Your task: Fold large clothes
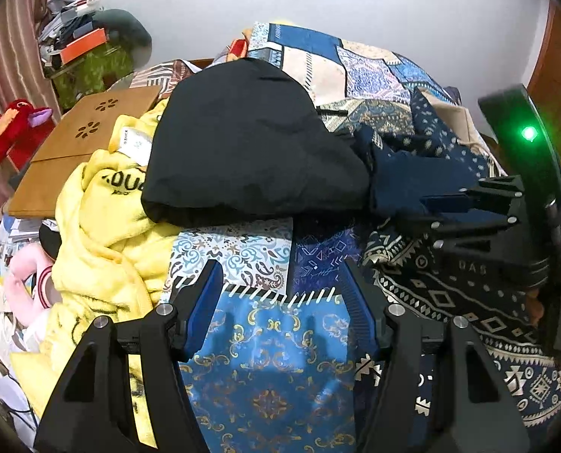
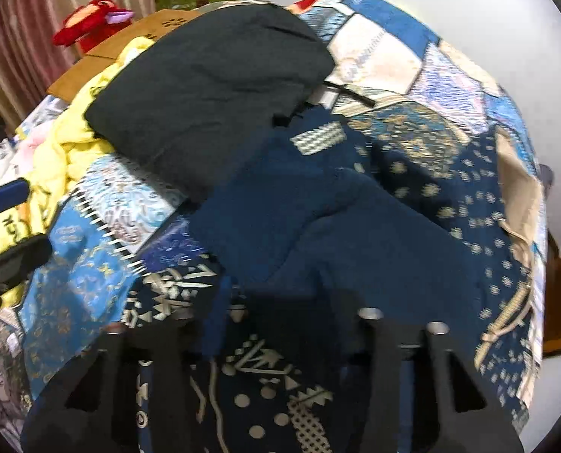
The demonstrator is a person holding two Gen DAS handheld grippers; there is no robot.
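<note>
A navy garment (image 1: 412, 185) (image 2: 318, 219) lies crumpled on the patterned bedspread (image 1: 273, 358), just right of a folded black garment (image 1: 242, 143) (image 2: 205, 98). In the left wrist view my right gripper (image 1: 443, 211) comes in from the right, its fingers pinched on the navy garment's near edge. The right wrist view is blurred, and there that edge lies between the fingers of the right gripper (image 2: 280, 302). My left gripper (image 1: 282, 268) hangs open over the blue patch of the bedspread, with nothing between its pads. One left pad (image 2: 1, 204) shows at the right wrist view's left edge.
A rumpled yellow fleece garment (image 1: 103, 234) lies left of the black one. Behind it sit a wooden lap board (image 1: 76, 151), a red plush toy (image 1: 12, 128) and a cluttered green box (image 1: 91, 64). A white wall (image 1: 356, 0) backs the bed, with papers along the left edge.
</note>
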